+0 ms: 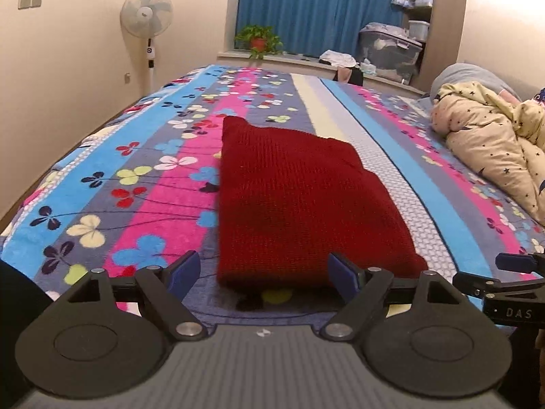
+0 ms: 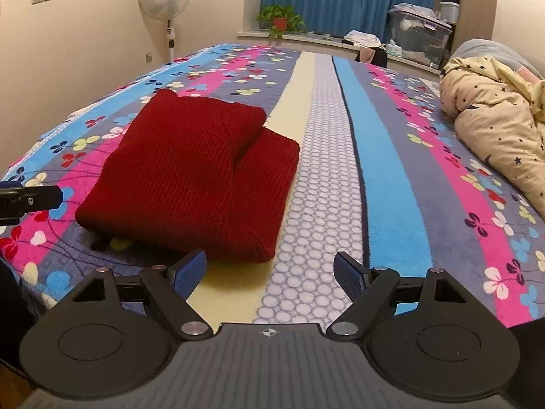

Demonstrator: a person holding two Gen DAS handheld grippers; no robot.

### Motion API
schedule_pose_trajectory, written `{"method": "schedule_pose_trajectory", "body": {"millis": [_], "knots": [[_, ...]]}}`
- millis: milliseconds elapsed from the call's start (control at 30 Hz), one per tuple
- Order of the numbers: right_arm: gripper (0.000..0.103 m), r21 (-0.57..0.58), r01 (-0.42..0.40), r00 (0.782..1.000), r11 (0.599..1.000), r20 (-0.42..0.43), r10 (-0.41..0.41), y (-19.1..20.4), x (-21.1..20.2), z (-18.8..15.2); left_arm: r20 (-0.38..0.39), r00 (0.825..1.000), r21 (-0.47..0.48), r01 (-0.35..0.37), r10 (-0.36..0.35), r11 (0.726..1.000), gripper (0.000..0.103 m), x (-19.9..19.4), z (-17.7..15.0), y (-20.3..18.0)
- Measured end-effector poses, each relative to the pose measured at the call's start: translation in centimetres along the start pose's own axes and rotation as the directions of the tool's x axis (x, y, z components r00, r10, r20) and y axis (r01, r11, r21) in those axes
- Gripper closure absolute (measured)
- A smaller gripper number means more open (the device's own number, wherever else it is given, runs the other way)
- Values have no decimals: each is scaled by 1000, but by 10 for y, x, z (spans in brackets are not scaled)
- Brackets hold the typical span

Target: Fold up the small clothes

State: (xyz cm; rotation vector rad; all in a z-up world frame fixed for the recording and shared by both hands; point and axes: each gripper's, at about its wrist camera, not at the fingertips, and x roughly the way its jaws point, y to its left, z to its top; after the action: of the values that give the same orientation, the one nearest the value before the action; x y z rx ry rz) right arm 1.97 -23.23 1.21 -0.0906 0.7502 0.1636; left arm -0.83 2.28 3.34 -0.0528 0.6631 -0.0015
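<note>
A dark red knitted sweater (image 1: 299,201) lies folded on the flowered bed cover, a thick flat bundle with nothing gripping it. In the right wrist view the sweater (image 2: 190,177) sits toward 10 o'clock, a folded part doubled over its top at the far end, its near edge rounded and lifted slightly off the cover.

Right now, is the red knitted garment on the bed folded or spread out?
Folded. The red knitted garment lies on the bedspread as a compact block, with a smaller layer doubled on top and thick rounded edges.
</note>
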Motion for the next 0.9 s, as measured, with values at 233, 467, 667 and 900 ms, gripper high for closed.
{"method": "schedule_pose_trajectory", "body": {"millis": [233,467,667,900], "knots": [[20,1,3,1000,1000,13,-3,1,-3,0,-3,1000,7,-19,19,1000,17,0,-1,4],[20,8,2,1000,1000,19,-2,-2,-3,0,-15,999,14,-34,34,999,17,4,-1,4],[20,5,0,1000,1000,19,0,-1,-3,0,-20,999,22,-33,34,999,17,6,-2,2],[20,5,1,1000,1000,19,-1,0,-3,0,-21,999,14,-33,33,999,17,6,-2,4]]}}
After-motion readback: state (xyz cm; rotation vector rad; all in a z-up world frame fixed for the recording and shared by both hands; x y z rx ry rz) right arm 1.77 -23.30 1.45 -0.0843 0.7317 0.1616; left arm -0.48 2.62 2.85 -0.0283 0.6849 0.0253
